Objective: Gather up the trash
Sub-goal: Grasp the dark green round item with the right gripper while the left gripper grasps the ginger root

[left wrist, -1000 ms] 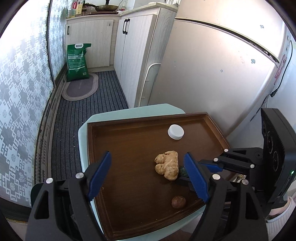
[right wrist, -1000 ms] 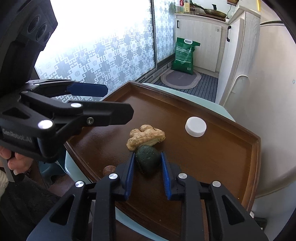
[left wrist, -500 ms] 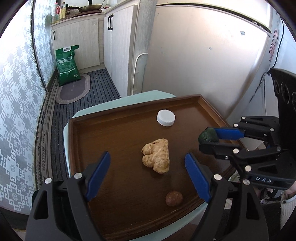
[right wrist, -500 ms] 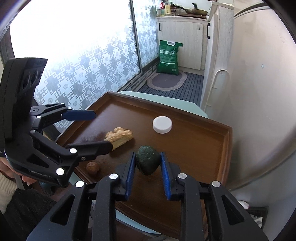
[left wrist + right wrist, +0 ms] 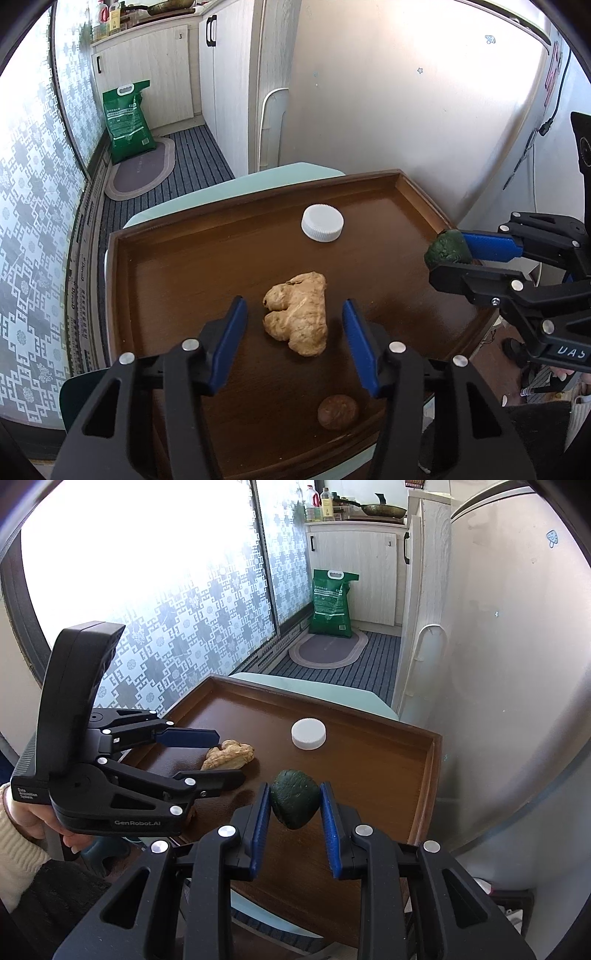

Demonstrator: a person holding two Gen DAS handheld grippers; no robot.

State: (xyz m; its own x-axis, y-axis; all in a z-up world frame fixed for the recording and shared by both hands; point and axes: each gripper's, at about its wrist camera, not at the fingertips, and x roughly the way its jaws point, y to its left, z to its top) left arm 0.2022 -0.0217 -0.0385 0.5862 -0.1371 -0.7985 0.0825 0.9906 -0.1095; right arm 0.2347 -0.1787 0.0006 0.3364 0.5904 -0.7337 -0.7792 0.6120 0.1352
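Note:
A brown wooden tray [image 5: 166, 280] lies on a pale green table. On it are a tan ginger root [image 5: 297, 312], a white bottle cap [image 5: 322, 223] and a small brown nut [image 5: 338, 411]. My left gripper [image 5: 293, 339] is open, its blue pads on either side of the ginger, just above it; it also shows in the right wrist view [image 5: 207, 755]. My right gripper [image 5: 295, 808] is shut on a dark green lump [image 5: 294, 798] and holds it above the tray's right edge. The lump shows in the left wrist view [image 5: 447, 251] too.
A white fridge [image 5: 406, 92] stands close behind the tray [image 5: 369, 746]. White cabinets [image 5: 155, 70], a green bag [image 5: 127, 116] and an oval mat [image 5: 142, 173] are on the striped floor further back. A patterned window [image 5: 166, 627] runs along the left.
My right gripper has lifted the green lump off the tray and carried it to the right edge. My left gripper has moved forward and lower over the ginger, its jaws narrower.

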